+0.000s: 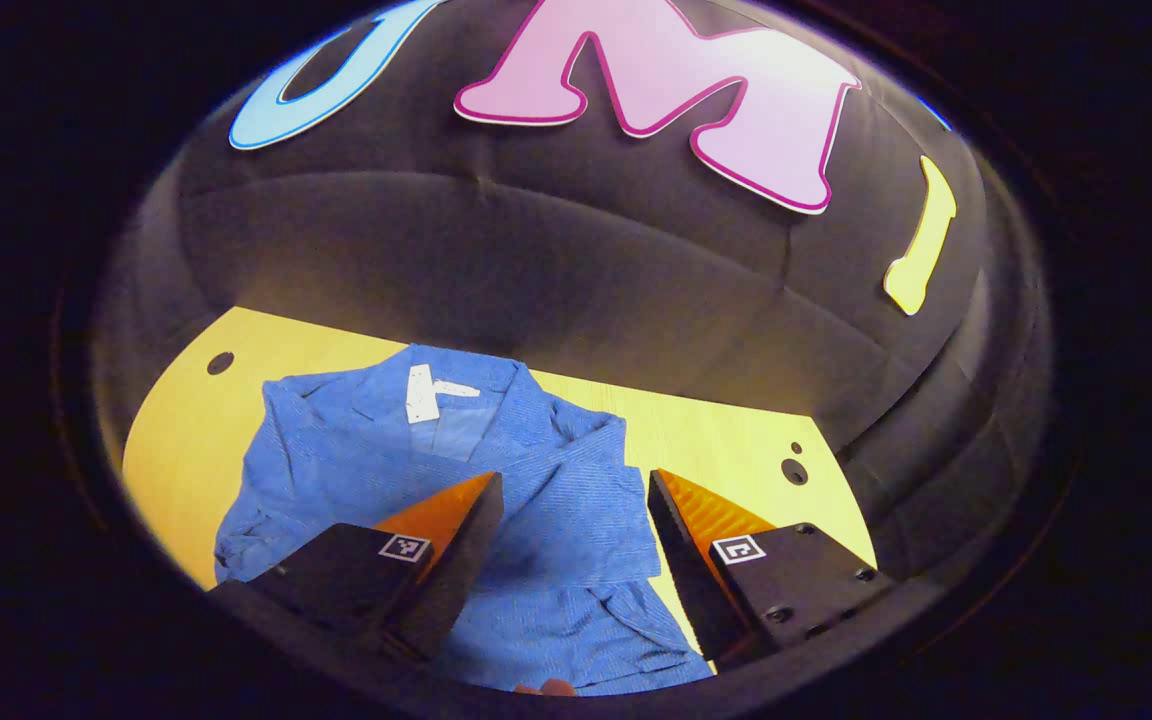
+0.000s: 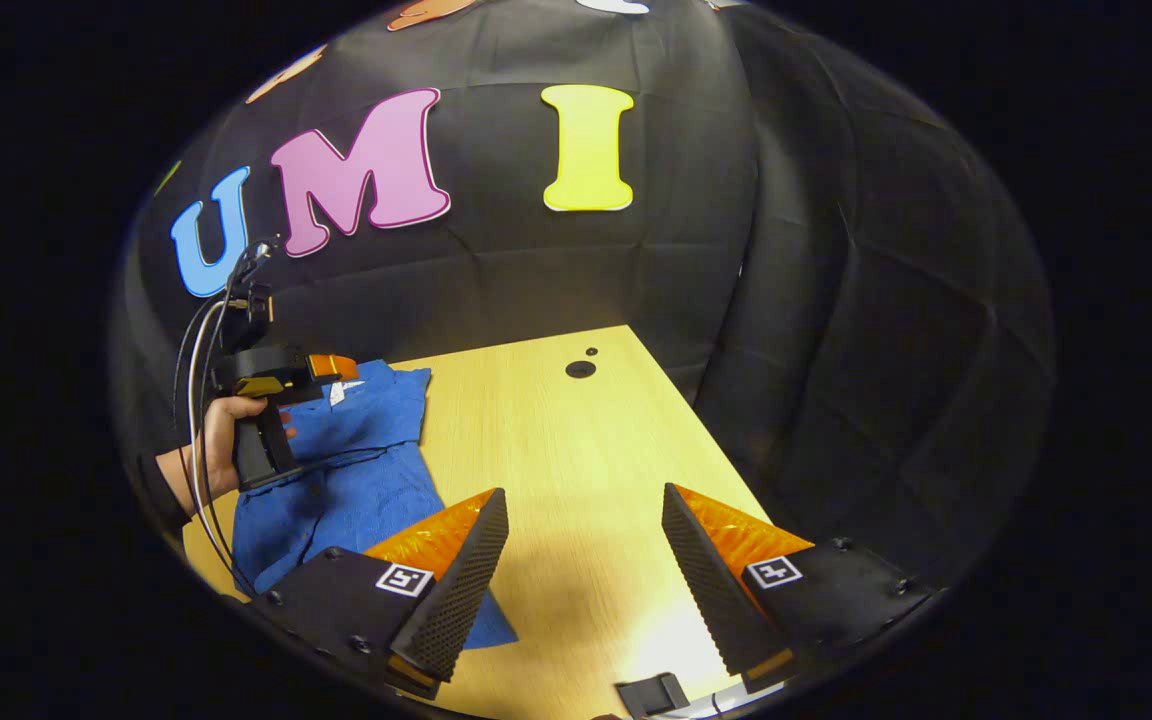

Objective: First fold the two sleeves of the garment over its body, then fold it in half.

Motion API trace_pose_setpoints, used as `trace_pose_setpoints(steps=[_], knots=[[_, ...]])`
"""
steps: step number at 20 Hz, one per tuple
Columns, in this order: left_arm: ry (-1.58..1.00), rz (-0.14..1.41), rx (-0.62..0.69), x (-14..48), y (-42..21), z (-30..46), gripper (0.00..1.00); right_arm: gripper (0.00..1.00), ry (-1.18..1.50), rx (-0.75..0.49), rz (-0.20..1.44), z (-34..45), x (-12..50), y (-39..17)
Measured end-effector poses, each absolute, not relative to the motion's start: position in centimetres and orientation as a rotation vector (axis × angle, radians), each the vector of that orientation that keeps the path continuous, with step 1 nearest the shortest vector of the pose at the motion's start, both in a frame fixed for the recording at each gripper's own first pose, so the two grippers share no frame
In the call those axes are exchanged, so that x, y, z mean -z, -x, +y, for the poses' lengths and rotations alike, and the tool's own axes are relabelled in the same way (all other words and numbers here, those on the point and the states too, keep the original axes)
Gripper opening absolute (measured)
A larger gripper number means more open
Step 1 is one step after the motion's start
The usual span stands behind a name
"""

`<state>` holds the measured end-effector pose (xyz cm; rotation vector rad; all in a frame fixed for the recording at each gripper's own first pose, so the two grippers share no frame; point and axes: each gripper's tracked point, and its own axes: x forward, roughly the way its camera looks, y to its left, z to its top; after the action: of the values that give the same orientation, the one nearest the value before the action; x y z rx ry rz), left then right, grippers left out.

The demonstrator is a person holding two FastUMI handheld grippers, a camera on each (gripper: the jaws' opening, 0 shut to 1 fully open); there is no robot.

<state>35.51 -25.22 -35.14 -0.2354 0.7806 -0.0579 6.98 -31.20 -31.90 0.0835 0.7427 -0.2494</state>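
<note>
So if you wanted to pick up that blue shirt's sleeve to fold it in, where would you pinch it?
Probably at the sleeve's outer end, where the blue shirt bunches at the table's edge. The raised folds give the open left gripper something to pinch, coming down from above.

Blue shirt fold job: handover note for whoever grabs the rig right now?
Left gripper: open, hovering above the blue shirt, holding nothing.
Right gripper: open, over bare table to the shirt's right, holding nothing.
Shirt lies on the wooden table, collar toward the booth wall, white tag showing at the neck. It looks rumpled; the sleeve at its right edge seems partly turned in, but I can't tell a clean fold.
Done: nothing clearly finished.
Left: both sleeves over the body, then fold in half.
</note>
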Motion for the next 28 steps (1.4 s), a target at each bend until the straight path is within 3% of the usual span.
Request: trace_pose_setpoints(steps=[1,2,7,12,16,21,22,23,24,25,26,27,28], knots=[[0.211,0.765,0.062,34.5,-34.6,-24.3,0.81,0.98,-0.106,0.240,0.759,-30.6,32.6,-6.4],[0.181,0.756,0.068,33.7,-33.3,-23.1,0.85,0.98,-0.128,0.227,0.783,-29.6,33.3,-5.6],[0.026,0.792,0.056,31.5,-20.9,-14.0,0.85,0.98,-0.146,0.146,0.945,-24.6,38.5,-3.0],[0.064,0.966,0.000,32.8,-6.2,-6.3,0.85,0.99,-0.151,0.101,1.111,-20.7,43.4,-0.3],[0.026,1.128,-0.070,37.5,1.8,-1.5,0.82,0.99,-0.142,0.113,1.197,-19.5,46.6,0.6],[0.049,1.263,-0.065,41.1,5.4,-1.4,0.85,0.99,-0.148,0.189,1.262,-20.2,49.9,2.0],[0.048,1.288,-0.062,41.9,5.8,-1.5,0.85,0.92,-0.162,0.190,1.289,-19.8,50.2,3.0],[0.057,1.317,-0.055,42.5,6.3,-1.7,0.85,0.92,-0.155,0.190,1.309,-19.6,50.8,3.7],[0.070,1.335,-0.057,43.0,6.5,-1.9,0.85,0.99,-0.122,0.184,1.322,-19.6,51.0,4.0],[0.088,1.349,-0.063,43.3,6.8,-2.1,0.85,0.99,-0.082,0.174,1.290,-19.9,50.8,3.7],[0.092,1.321,-0.053,43.0,6.3,-2.3,0.85,0.91,-0.045,0.157,1.309,-19.8,51.1,4.3],[0.082,1.327,-0.055,43.2,6.5,-2.3,0.84,0.96,-0.029,0.145,1.292,-19.7,51.1,4.0],[0.068,1.314,-0.043,43.2,6.5,-2.4,0.82,0.92,-0.032,0.148,1.301,-19.6,51.3,4.1]])
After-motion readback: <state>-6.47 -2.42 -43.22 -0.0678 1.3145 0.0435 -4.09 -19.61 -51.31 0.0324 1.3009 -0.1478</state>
